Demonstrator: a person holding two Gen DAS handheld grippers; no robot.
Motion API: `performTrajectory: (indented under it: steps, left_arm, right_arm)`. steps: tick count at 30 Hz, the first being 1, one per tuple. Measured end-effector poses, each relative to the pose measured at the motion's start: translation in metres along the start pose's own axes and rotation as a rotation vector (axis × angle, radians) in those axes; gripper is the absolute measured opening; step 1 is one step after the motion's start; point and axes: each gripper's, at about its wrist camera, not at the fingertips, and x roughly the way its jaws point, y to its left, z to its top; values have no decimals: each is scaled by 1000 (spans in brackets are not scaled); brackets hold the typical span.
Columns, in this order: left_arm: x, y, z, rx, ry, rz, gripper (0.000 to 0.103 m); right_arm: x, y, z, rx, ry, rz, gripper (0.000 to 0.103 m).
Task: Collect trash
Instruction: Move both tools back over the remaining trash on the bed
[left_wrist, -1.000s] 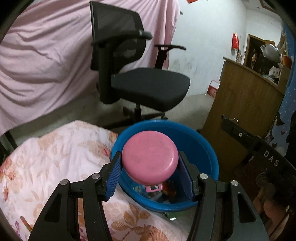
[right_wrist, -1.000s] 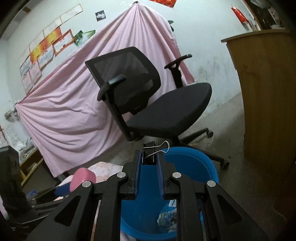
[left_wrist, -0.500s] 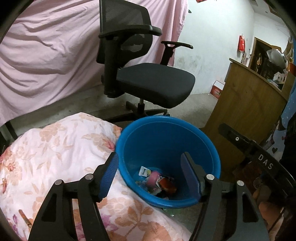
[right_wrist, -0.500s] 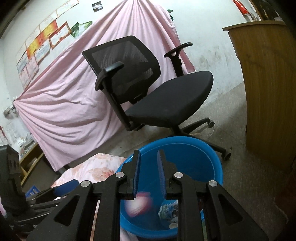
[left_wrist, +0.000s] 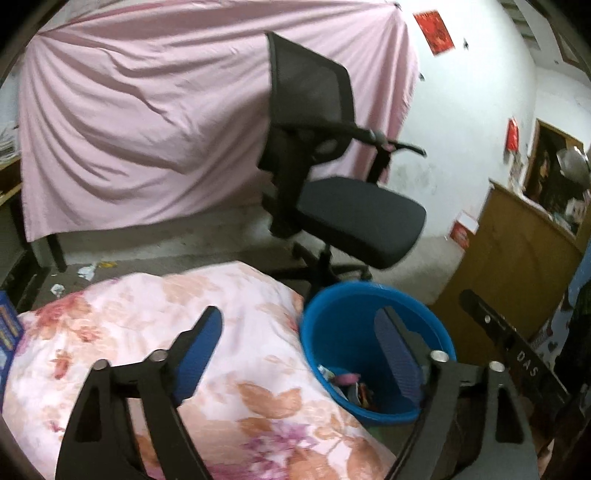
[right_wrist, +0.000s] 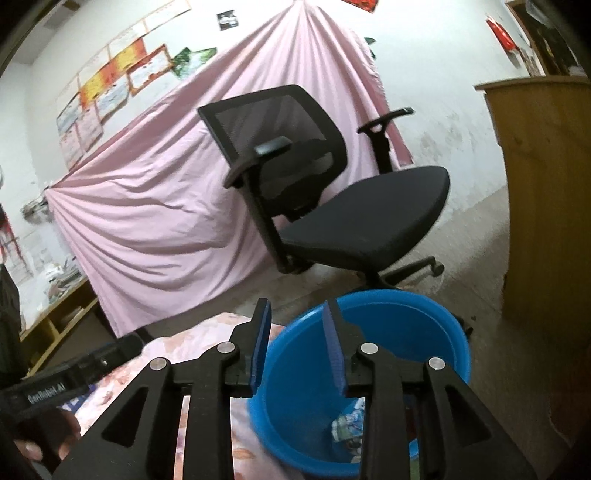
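Note:
A blue plastic bin stands on the floor beside a floral-covered surface; it also shows in the right wrist view. Trash lies at its bottom, with a pink piece and crumpled wrappers showing. My left gripper is wide open and empty, above the edge between the floral cover and the bin. My right gripper is open and empty, above the bin's left rim. The right gripper's black body shows at the right of the left wrist view.
A black office chair stands just behind the bin, also in the right wrist view. A pink sheet hangs behind it. A wooden cabinet stands right of the bin. Scraps lie on the floor at left.
My left gripper opened and dropped the pink round object into the bin, then swung left over the floral cover. My right gripper opened and released the binder clip.

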Motion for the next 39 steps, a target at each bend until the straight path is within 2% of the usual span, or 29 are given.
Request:
performTrajectory:
  steps: [3,5,7,9,10,11,13,16,25,32,39]
  left_arm:
    - [-22,15,2,-28,-74,43,100]
    - [-35,23,0,-44,-128,73,101]
    - [-49,34,-4,-60,-172,102,101]
    - [-60,46,-7,-76,-203,126,101]
    - [-64,51,-8,-83,-214,135,101]
    - [-71,56,-11,-92,-229,145,101]
    - [-80,64,-14,-97,-251,164,101]
    - [-93,77,-17,-94,-291,197,101]
    - [-133,95,-39,-56,-407,295,101]
    - [-151,112,-60,-28,-417,358,101]
    - [-160,133,-86,-63,-394,416,101]
  right_arm:
    - [-6,17,1,-31,-23,26,34]
    - [-12,28,2,-49,-55,53,52]
    - [-19,40,3,-66,-84,74,58]
    - [-26,51,3,-80,-117,93,70]
    - [-30,56,2,-83,-137,105,80]
    - [-34,62,2,-89,-156,118,84]
    - [-39,72,0,-106,-176,141,87]
    - [-47,86,-3,-132,-210,171,103]
    - [-63,122,-16,-192,-270,243,103]
    - [-57,151,-31,-263,-224,283,103]
    - [-52,175,-49,-356,-195,326,103]
